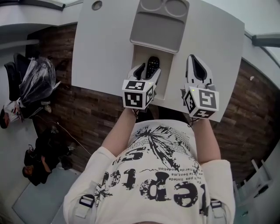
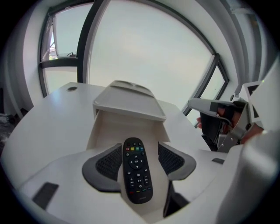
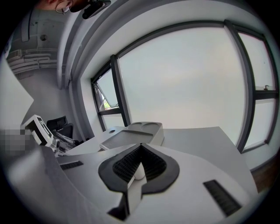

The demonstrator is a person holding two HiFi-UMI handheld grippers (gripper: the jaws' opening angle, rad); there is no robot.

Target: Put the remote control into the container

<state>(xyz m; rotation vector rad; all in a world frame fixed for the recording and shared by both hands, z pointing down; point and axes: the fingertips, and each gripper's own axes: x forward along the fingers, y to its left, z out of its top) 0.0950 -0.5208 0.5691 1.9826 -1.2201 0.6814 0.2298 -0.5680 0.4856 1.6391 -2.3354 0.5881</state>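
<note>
The black remote control (image 1: 152,65) (image 2: 136,168) lies lengthwise in the open compartment of the pale container (image 1: 168,76) (image 2: 105,131), buttons up. My left gripper (image 1: 148,72) (image 2: 138,159) straddles it, open. The left pad (image 2: 107,164) is right against the remote's edge, and a strip of container floor shows between the remote and the right pad (image 2: 173,159). A grey tray lid (image 1: 159,30) (image 2: 127,105) (image 3: 131,138) covers the container's far half. My right gripper (image 1: 195,61) (image 3: 140,148) hovers above the table to the container's right, shut and empty.
The white table (image 1: 100,43) has a round cable hole (image 1: 96,5) at its far left corner. Its near edge runs just under both grippers. A dark chair with a plastic bag (image 1: 35,78) stands on the wooden floor at left; a person (image 1: 37,168) is lower left.
</note>
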